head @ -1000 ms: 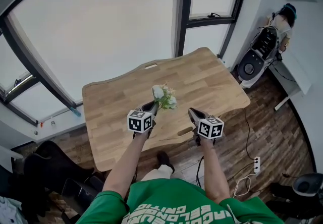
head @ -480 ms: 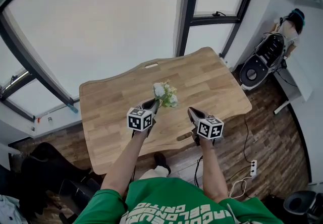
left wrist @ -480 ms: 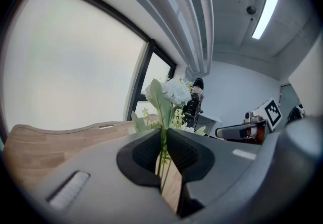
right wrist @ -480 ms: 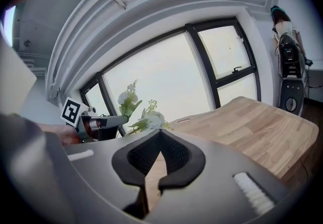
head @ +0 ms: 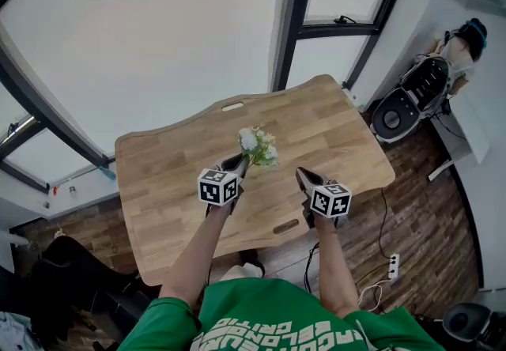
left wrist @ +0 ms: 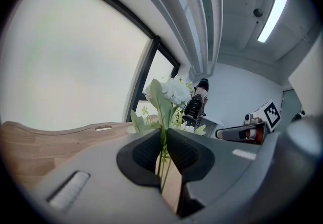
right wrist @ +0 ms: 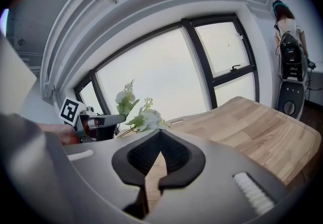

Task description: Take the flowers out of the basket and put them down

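My left gripper [head: 237,162] is clamped on the thin green stems of the flowers [head: 258,145], and in the left gripper view the stems run up between the two pads with the white blooms and leaves fanned out above them. The bunch hangs in the air over the middle of the wooden table [head: 166,183], not touching it. My right gripper [head: 305,176] sits just beside it over the near edge of the table, its jaws together at the tips with nothing between them. Past the far edge of the table are big windows with dark frames [head: 289,17]. To the right, by the wall, stands a black and grey machine [head: 405,100] next to a white desk [head: 466,132], well apart from both arms. A power strip [head: 393,265] and its cable lie on the wood floor, and a dark chair [head: 67,270] sits at lower left.
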A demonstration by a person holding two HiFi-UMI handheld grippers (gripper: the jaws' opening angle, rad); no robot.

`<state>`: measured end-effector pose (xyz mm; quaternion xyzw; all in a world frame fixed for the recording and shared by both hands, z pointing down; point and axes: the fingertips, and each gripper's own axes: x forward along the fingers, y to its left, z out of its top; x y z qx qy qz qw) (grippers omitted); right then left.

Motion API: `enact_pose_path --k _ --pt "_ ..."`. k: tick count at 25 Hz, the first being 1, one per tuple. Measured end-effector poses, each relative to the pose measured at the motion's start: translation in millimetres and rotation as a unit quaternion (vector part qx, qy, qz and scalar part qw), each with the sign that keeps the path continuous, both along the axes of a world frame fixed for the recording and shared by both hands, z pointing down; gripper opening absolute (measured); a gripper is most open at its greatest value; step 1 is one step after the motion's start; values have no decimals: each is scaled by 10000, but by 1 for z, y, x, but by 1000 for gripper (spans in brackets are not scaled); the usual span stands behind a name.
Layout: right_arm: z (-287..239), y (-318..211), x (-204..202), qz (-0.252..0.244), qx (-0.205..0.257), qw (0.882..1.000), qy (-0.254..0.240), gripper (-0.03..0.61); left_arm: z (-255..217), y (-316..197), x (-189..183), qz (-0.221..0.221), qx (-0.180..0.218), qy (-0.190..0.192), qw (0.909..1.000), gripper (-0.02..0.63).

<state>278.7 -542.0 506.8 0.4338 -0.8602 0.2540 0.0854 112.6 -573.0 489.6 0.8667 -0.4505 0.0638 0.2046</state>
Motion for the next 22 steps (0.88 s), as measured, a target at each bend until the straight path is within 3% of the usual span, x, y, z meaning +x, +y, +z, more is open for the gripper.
enact_pose_path --k 7,22 --pt "9 -36 13 105 -45 9999 80 6 14 -38 11 166 -39 15 9999 55" --pt "8 -63 24 203 24 9997 160 6 21 -67 25 309 16 119 9994 55"
